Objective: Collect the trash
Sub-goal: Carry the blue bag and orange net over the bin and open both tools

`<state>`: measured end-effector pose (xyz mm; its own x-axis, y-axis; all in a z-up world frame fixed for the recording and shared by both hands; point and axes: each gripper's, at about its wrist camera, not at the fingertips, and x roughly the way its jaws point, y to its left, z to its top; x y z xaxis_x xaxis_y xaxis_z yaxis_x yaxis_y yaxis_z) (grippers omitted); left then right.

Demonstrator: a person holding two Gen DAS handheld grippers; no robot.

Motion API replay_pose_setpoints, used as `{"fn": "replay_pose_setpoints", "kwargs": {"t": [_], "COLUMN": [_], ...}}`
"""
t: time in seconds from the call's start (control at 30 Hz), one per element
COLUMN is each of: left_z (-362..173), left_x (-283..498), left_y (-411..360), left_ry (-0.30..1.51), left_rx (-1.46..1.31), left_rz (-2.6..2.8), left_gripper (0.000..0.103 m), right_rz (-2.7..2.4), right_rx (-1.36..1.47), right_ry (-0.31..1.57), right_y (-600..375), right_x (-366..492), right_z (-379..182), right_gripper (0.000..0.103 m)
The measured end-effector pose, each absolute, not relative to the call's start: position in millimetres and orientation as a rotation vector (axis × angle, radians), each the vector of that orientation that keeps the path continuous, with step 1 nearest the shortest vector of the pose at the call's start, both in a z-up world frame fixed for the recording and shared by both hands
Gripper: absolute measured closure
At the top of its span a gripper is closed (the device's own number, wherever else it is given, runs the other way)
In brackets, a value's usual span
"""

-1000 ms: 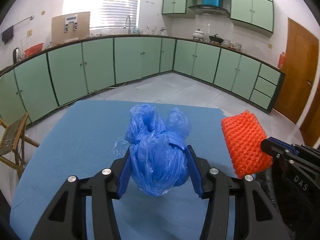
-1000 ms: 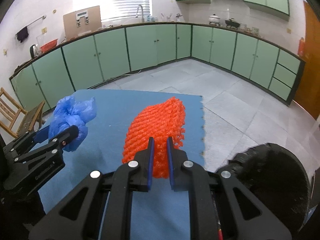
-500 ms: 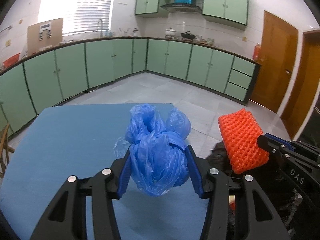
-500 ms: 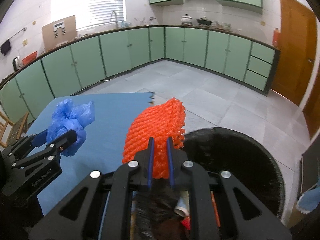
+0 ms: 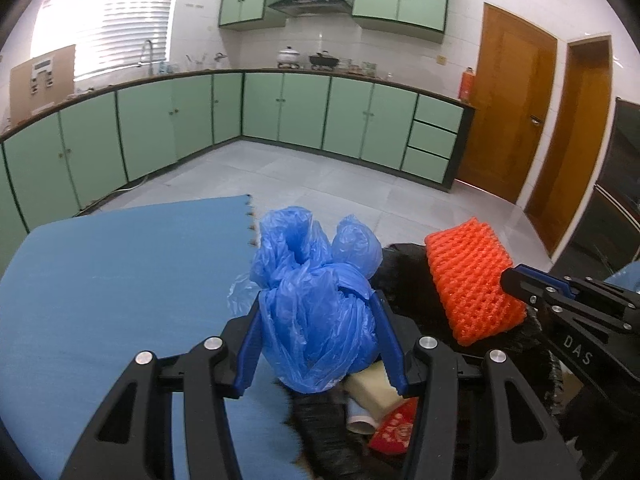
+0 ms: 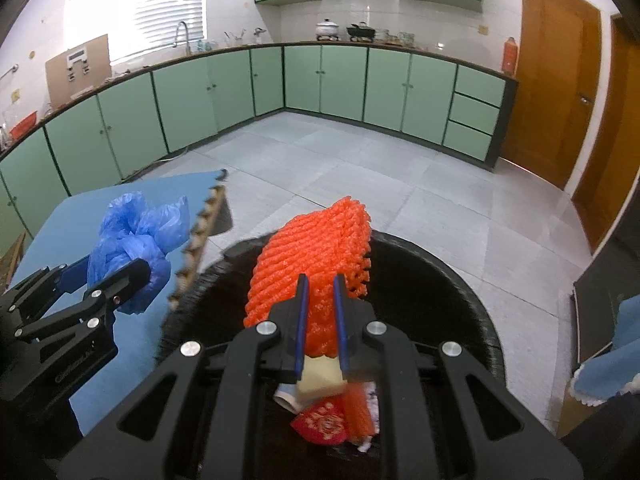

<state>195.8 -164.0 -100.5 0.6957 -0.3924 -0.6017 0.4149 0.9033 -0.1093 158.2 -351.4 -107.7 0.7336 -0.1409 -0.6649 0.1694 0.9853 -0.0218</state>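
Note:
My left gripper [image 5: 318, 312] is shut on a crumpled blue plastic bag [image 5: 316, 300], held at the right edge of the blue table mat [image 5: 120, 280]. My right gripper [image 6: 320, 284] is shut on an orange foam fruit net [image 6: 312, 256], which hangs over a black trash bin [image 6: 440, 280]. The same net [image 5: 468, 280] and the right gripper [image 5: 516, 284] show at the right of the left wrist view. In the right wrist view the left gripper [image 6: 136, 276] with the blue bag [image 6: 136, 236] sits at the left, by the bin's rim. The bin holds a red packet [image 6: 324, 424], a pale block and other scraps.
The mat's toothed edge [image 6: 200, 240] borders the bin on its left. Grey tiled floor [image 6: 360, 168] stretches to green cabinets [image 6: 224, 92] along the walls. Two wooden doors [image 5: 516, 112] stand at the right. A blue cloth [image 6: 624, 360] lies at the far right.
Both grippers have carried their loads rightward off the mat. The black bin, barely seen a second ago, now lies under the orange net and beside the blue bag.

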Motion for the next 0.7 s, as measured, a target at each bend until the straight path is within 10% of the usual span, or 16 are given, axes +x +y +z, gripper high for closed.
{"fn": "replay_pose_setpoints", "kwargs": {"t": [0.5,0.7], "left_z": [-132,-132], "left_x": [196,194], "left_y": [-223,-221], "left_ry": [0.748,0.741], "left_rx": [0.080,0.093], "left_rz": [-0.557,-0.559], "left_gripper": [0.048,0.032], "right_rz": [-0.226,-0.250], "right_rx": [0.056,0.062], "right_ry": [0.799,0.807], "right_y": [-386,-395], "right_x": [155,157], "right_z": [-140,-144], "right_gripper": [0.089,0.051]}}
